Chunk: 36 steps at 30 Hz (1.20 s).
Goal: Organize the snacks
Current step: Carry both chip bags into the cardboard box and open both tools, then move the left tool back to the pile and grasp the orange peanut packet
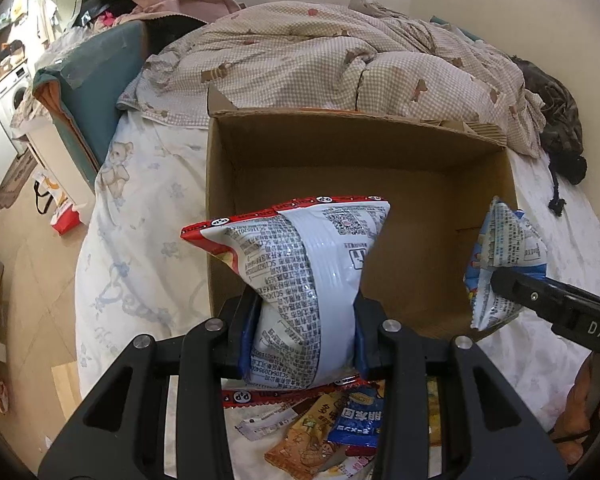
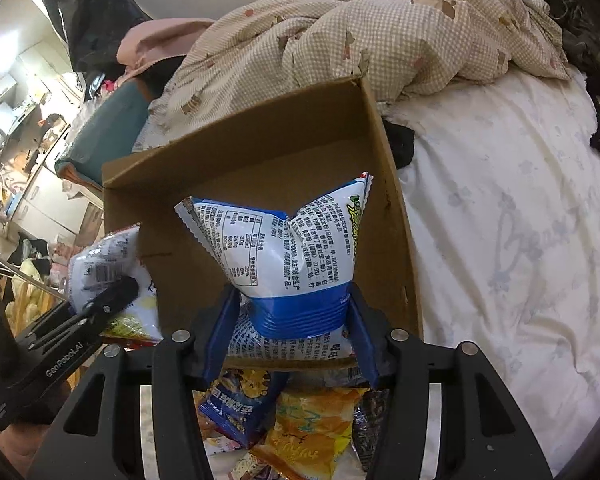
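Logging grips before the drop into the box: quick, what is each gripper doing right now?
Left gripper: shut on the red-edged snack bag.
Right gripper: fingers against the blue-and-white snack bag, holding it over the cardboard box.

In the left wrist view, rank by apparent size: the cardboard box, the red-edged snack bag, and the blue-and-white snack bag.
1. cardboard box
2. red-edged snack bag, pinched in the left claw close to the lens, so it looks bigger than it is
3. blue-and-white snack bag, partly hidden by the right claw
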Each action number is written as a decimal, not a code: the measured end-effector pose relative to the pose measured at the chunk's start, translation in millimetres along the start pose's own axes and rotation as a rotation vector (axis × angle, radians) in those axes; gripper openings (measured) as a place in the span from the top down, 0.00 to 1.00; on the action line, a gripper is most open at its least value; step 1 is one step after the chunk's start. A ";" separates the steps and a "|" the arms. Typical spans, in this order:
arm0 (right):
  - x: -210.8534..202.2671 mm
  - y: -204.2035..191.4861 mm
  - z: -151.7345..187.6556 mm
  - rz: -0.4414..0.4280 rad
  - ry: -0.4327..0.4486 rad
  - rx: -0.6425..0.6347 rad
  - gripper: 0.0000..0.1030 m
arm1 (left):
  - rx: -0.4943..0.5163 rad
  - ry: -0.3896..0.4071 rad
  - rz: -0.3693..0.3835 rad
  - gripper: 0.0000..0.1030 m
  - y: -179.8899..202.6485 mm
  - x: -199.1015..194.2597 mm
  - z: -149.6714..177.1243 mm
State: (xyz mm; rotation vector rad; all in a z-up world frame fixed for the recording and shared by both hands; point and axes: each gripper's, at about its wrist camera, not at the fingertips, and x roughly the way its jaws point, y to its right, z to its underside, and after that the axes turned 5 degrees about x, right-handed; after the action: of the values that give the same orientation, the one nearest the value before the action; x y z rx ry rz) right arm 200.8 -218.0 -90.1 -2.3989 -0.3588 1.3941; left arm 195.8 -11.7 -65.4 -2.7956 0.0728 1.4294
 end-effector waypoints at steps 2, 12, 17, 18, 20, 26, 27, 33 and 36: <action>0.7 1.0 -0.6 -0.009 -0.007 0.007 0.45 | -0.003 0.002 0.000 0.67 -0.9 0.2 -1.0; -0.8 -0.4 -2.2 -0.026 -0.008 0.032 0.28 | 0.006 -0.005 0.019 0.40 1.3 -2.1 -1.2; -6.3 0.7 -4.0 -0.031 0.011 0.033 0.27 | 0.018 0.049 0.004 0.11 4.2 -14.4 -0.6; -7.4 1.3 -4.3 -0.032 0.013 0.035 0.27 | 0.022 0.049 0.007 0.11 4.4 -14.9 -0.2; -9.8 1.9 -4.7 -0.037 0.018 0.041 0.27 | 0.021 0.052 0.006 0.11 3.4 -15.8 0.8; -24.1 -1.7 -4.8 -0.063 0.058 0.044 0.27 | 0.012 0.078 0.013 0.11 -1.3 -26.0 4.8; -26.8 -3.8 -4.6 -0.068 0.065 0.041 0.27 | 0.010 0.090 0.021 0.11 -2.7 -30.7 5.9; -53.6 -12.5 4.6 -0.075 0.136 0.015 0.19 | -0.007 0.086 0.054 0.11 -9.8 -48.8 9.7; -71.7 -16.3 12.7 -0.070 0.169 -0.013 0.13 | -0.005 0.120 0.041 0.11 -12.8 -63.3 13.3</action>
State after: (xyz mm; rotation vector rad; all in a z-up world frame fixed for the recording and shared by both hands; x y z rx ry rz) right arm 154.2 -228.5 -32.8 -2.4677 -0.4050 1.1531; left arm 148.6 4.0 -22.2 -2.8976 0.1282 1.2700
